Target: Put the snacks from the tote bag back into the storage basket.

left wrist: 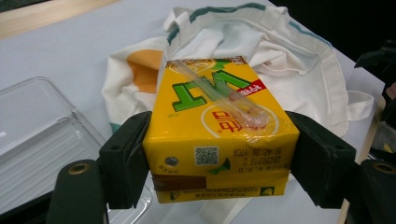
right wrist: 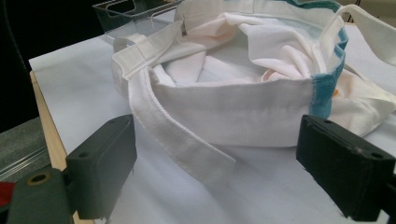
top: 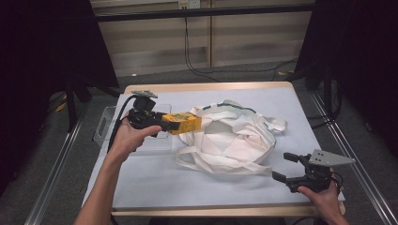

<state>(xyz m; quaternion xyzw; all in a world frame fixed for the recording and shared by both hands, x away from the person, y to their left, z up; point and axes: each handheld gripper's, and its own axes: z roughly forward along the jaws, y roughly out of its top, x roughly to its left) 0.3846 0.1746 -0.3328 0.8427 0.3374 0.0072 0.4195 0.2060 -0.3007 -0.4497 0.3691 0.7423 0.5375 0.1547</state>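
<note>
At the near right edge of the worktop [top: 155, 183] we see the right claw [top: 285, 166] resting low with its jaws wide and nothing between them, aimed at the white cloth bag [top: 230, 138] crumpled in the middle. Farther off at the left, the left claw [top: 165, 123] is clamped on the sides of a yellow drink carton [left wrist: 219, 126], which hangs above the worktop just beside the bag's left edge, with a clear plastic tray [top: 110, 124] behind it.

- Right gripper [right wrist: 217, 172]: black jaws wide apart, nothing between the pads.
- Crumpled white cloth tote bag [right wrist: 243, 93], teal trim, just ahead.
- Clear plastic tray [right wrist: 126, 11] behind it.
</note>
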